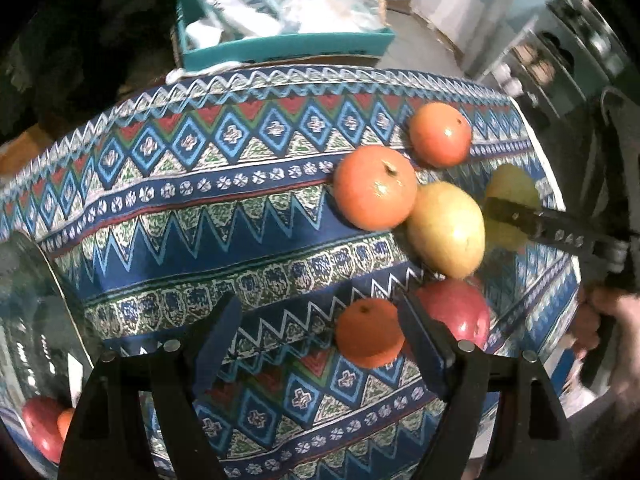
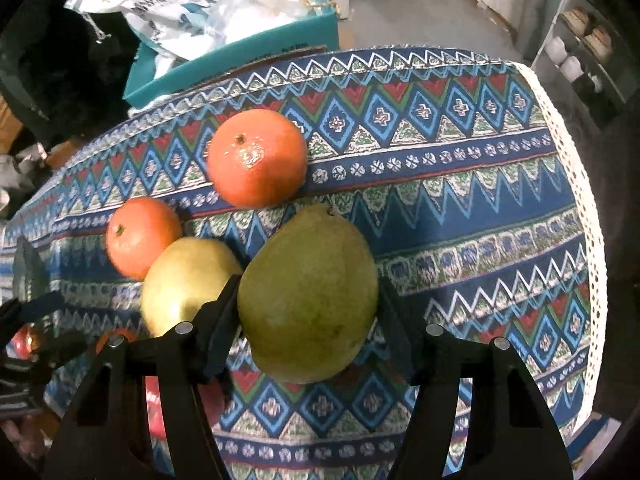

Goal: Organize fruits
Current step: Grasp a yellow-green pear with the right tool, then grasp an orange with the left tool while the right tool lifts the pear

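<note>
My right gripper (image 2: pixel 308 300) is shut on a green-yellow pear (image 2: pixel 308 296) and holds it over the patterned tablecloth (image 2: pixel 480 200). That pear also shows in the left wrist view (image 1: pixel 512 196), behind the right gripper's finger. Two oranges (image 2: pixel 258 158) (image 2: pixel 140 236) and a yellow pear (image 2: pixel 188 280) lie on the cloth to its left. My left gripper (image 1: pixel 316 340) is open and empty above the cloth. A small orange (image 1: pixel 368 332) and a red apple (image 1: pixel 460 312) lie by its right finger. Two oranges (image 1: pixel 376 186) (image 1: pixel 440 134) and the yellow pear (image 1: pixel 448 228) lie beyond.
A glass bowl (image 1: pixel 44 320) stands at the left and reflects the red apple. A teal box (image 1: pixel 280 46) with white bags sits beyond the table's far edge. The cloth's white lace edge (image 2: pixel 576 184) marks the right side. Shelves (image 2: pixel 580 40) stand at the far right.
</note>
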A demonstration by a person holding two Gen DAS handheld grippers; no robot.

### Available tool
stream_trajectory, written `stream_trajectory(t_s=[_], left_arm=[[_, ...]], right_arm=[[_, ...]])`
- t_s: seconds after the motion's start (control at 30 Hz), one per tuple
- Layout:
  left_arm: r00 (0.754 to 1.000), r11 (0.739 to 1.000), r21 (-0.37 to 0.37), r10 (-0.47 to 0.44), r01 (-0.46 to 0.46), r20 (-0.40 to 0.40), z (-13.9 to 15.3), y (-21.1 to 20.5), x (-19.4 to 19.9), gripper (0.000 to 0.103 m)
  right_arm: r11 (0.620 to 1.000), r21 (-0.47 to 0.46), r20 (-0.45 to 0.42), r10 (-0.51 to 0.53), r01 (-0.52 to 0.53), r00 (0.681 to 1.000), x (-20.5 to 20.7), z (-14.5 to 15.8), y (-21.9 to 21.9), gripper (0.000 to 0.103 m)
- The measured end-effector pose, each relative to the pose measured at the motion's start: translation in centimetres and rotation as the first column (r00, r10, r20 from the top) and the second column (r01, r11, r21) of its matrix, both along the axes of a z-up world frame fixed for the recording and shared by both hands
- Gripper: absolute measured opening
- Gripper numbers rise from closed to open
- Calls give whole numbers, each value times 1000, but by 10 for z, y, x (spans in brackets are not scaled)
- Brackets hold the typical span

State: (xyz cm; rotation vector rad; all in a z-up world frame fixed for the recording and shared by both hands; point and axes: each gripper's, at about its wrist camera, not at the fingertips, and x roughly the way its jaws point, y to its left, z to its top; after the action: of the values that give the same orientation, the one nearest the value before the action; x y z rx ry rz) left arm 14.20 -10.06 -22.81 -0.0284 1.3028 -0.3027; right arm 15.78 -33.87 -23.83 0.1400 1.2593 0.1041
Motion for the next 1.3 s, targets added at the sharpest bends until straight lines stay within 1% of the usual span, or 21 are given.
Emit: stream_trajectory(t_s=[0.07, 0.17, 0.37, 0.47, 0.63, 0.73, 0.83, 0.93, 1.03, 1.13, 1.3], left_arm=[[1000, 1000, 13, -23, 23, 10, 2, -2, -4, 82], [999, 999, 6, -36, 36, 2, -1, -3, -10, 82], [999, 999, 4, -44, 44, -27, -16, -5, -18, 82], [998, 998, 6, -55, 56, -30, -21, -5, -19, 82], [992, 991, 54, -125, 124, 21, -16, -11, -26, 82], [984, 983, 60, -176, 174, 34, -16, -18, -27, 82], [974, 972, 80, -223, 219, 37, -23, -27, -28, 82], [969, 966, 97, -246, 242, 35, -31, -35, -28, 82], [958, 954, 127, -280, 272, 55, -34, -38, -27, 82], [954, 951, 113, -295, 287, 62, -36, -42, -23, 82], [956, 957, 49, -289, 286, 61, -42, -41, -15, 82]], right_arm=[[1000, 4, 8, 7, -7, 1000, -8, 7, -2, 64], [1000, 3, 14, 15, -15, 1000, -17, 15, -3, 64], [999, 11, 25, 41, -41, 999, -44, 33, -11, 65], [999, 16, 35, 52, -52, 998, -50, 38, -9, 65], [998, 14, 34, 67, -68, 997, -47, 34, 1, 65], [997, 17, 28, 72, -73, 997, -47, 32, 3, 65], [997, 23, 24, 78, -79, 997, -46, 31, 5, 65], [996, 32, 24, 86, -87, 996, -47, 30, 7, 65], [996, 38, 22, 86, -86, 996, -47, 29, 8, 65], [996, 41, 18, 85, -85, 996, -46, 27, 8, 65], [995, 52, 17, 87, -88, 996, -46, 25, 8, 65]])
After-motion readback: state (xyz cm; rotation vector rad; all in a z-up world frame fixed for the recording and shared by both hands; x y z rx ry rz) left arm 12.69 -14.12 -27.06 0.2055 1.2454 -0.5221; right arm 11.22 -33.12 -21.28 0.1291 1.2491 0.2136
